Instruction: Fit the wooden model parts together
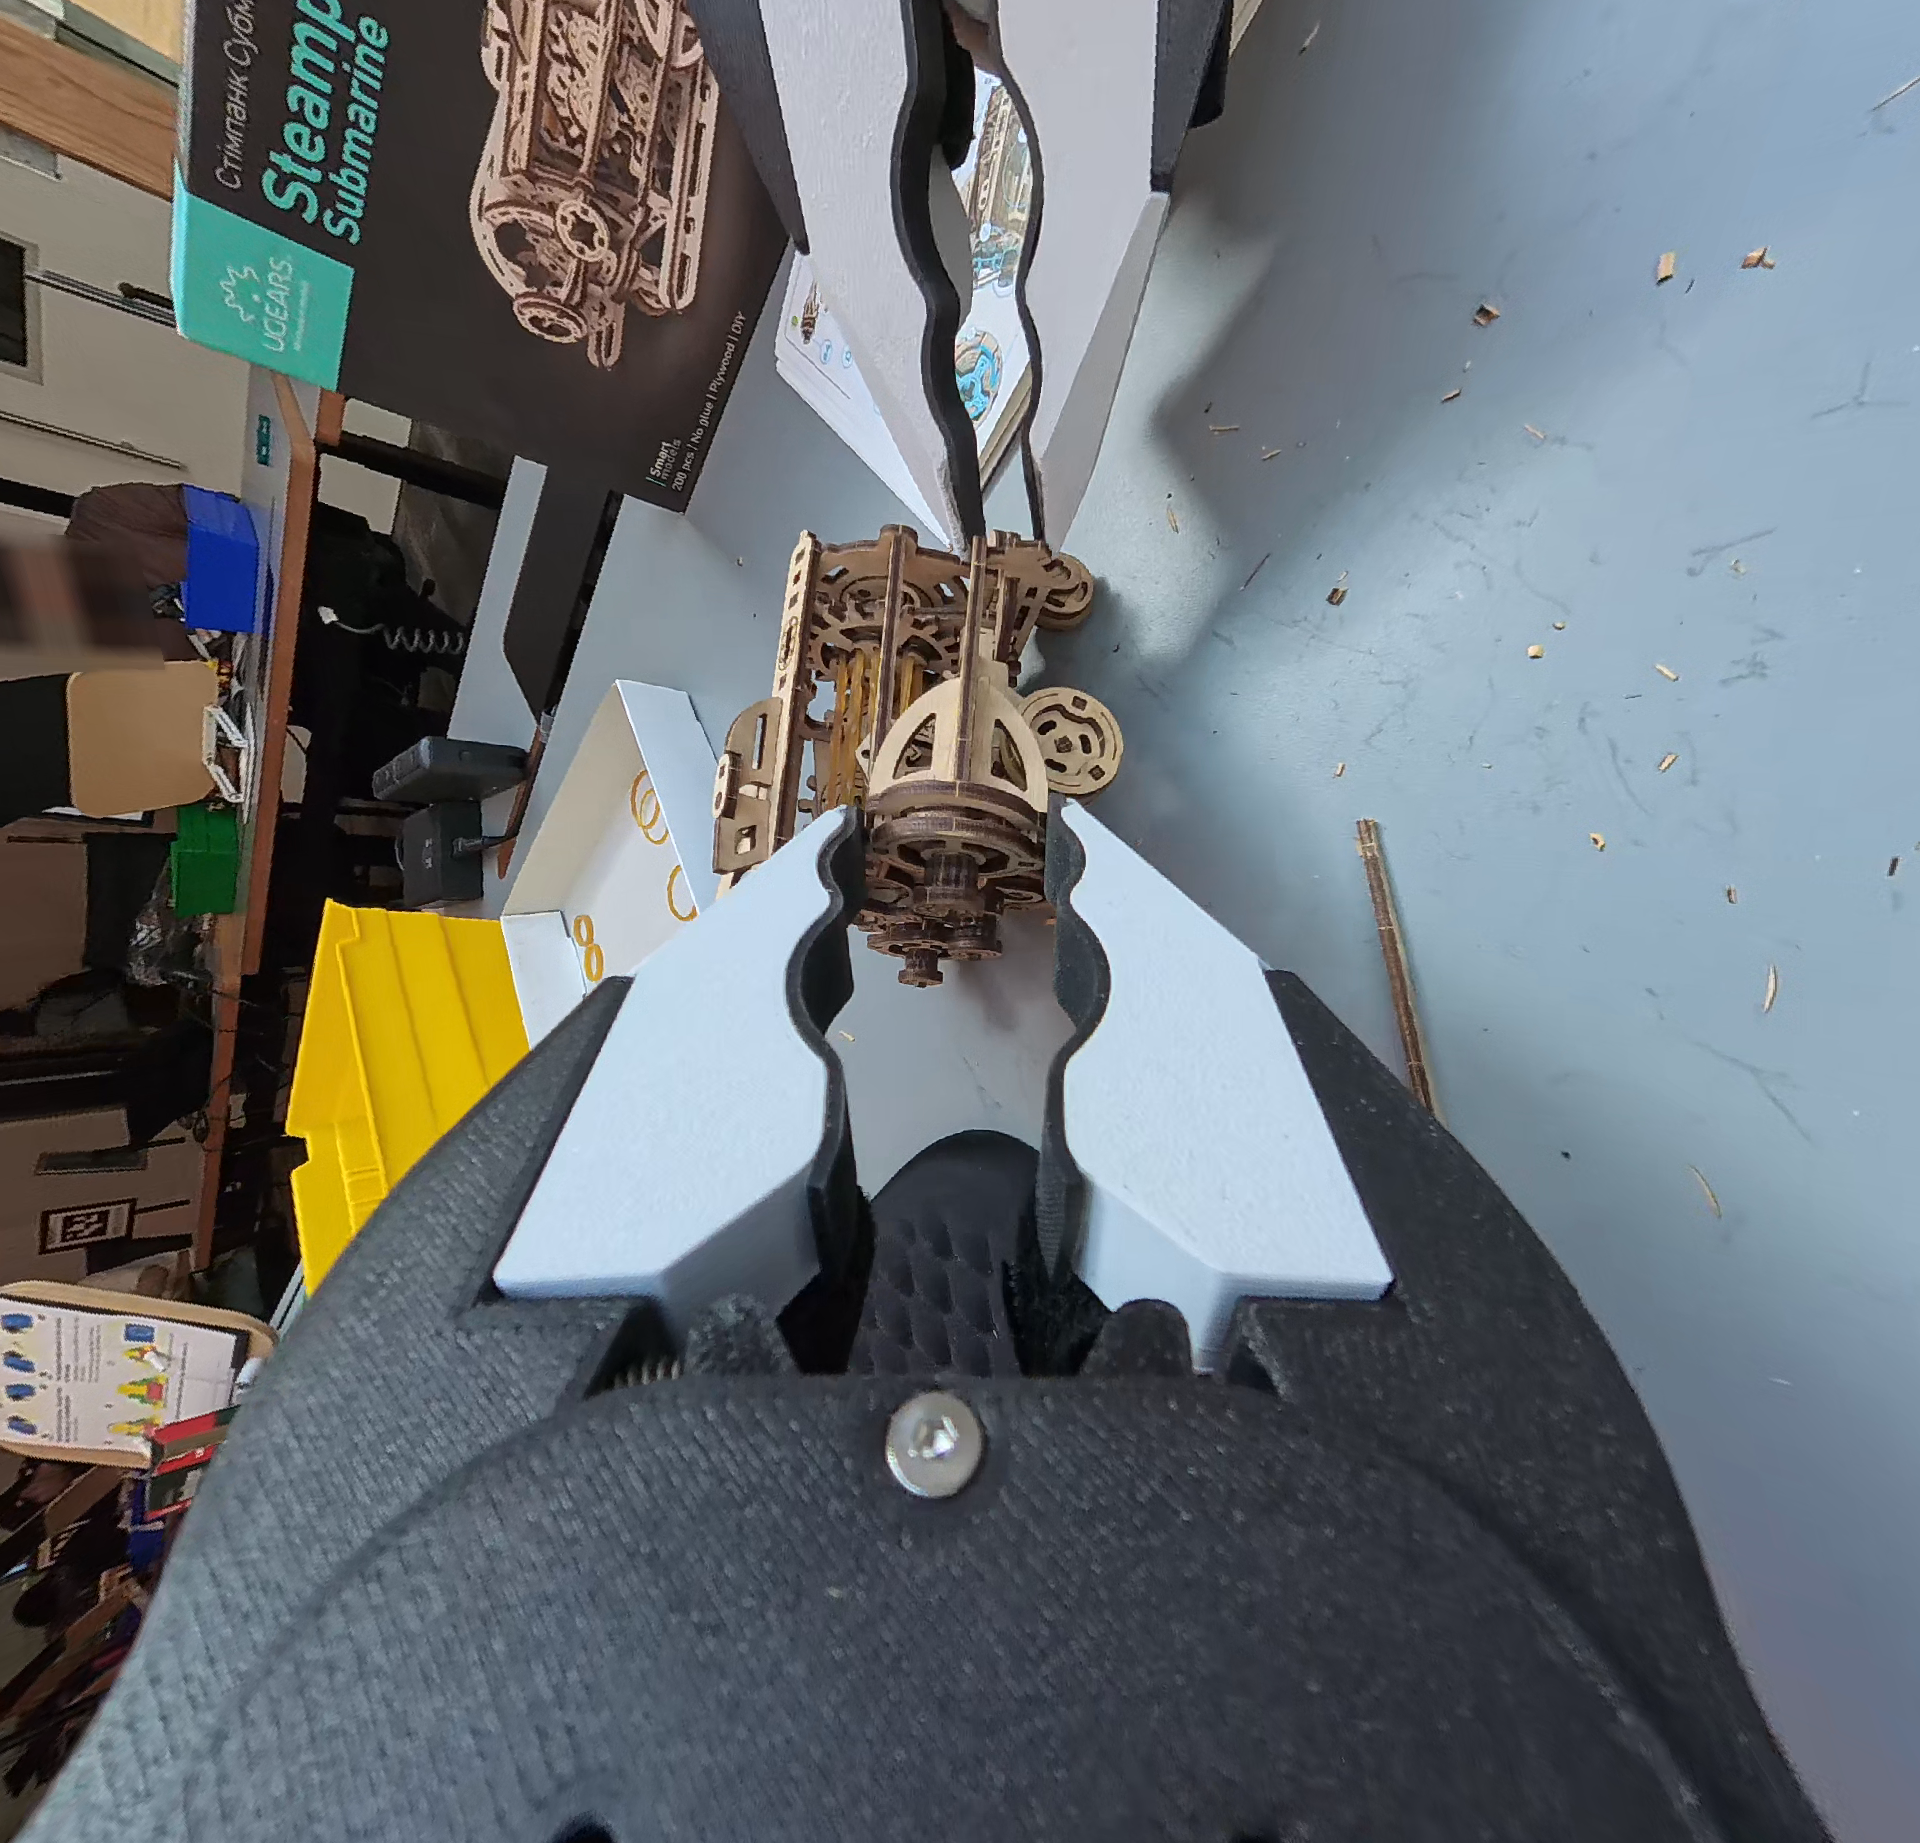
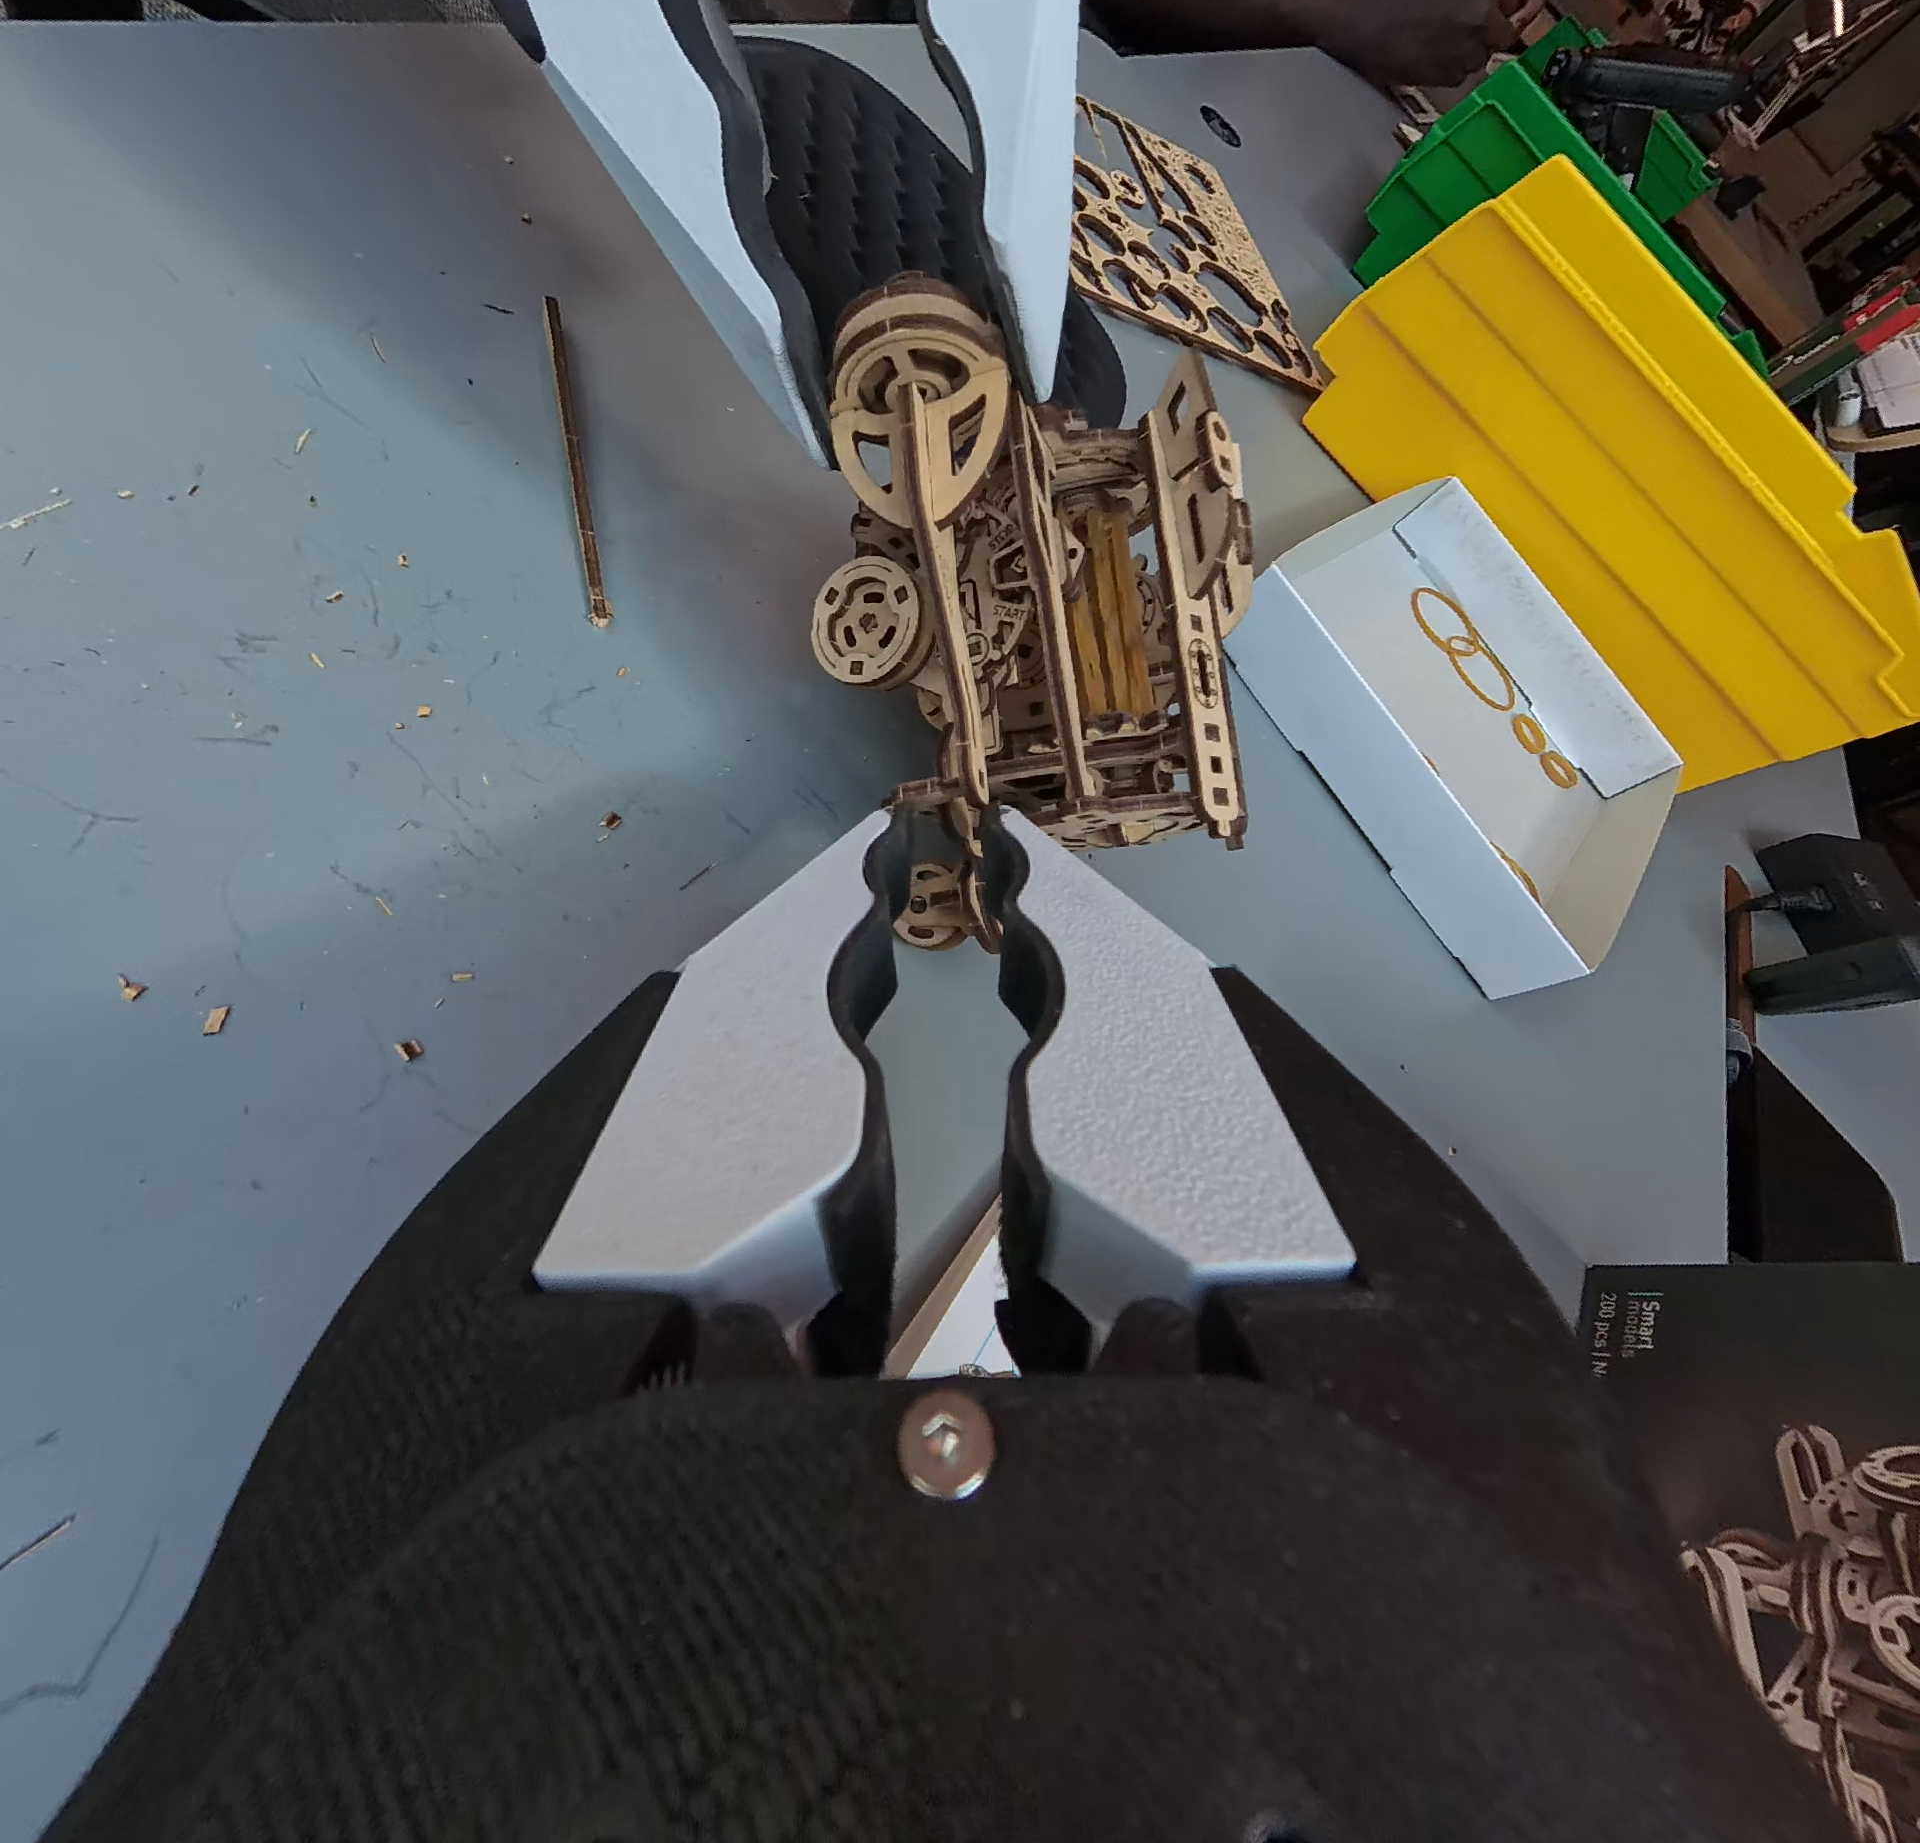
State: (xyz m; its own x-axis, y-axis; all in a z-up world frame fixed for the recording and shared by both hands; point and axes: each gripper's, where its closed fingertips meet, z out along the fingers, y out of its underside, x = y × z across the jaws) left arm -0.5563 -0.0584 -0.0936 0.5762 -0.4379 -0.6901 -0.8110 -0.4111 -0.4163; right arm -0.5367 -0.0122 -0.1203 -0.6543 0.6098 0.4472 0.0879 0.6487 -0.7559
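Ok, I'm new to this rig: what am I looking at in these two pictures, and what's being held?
There is no robot arm. A person holds one gripper in each hand, and each has a camera looking along its fingers. One picture comes from the left gripper, the other from the right gripper; each also shows the other gripper entering from the top.

The left gripper is clamped on the round end of the wooden model. The right gripper straddles a thin strip at the opposite end, with a gap on one side, so it seems not to grip.

On the grey table lie wood chips, a stick, a white box and a yellow bin.
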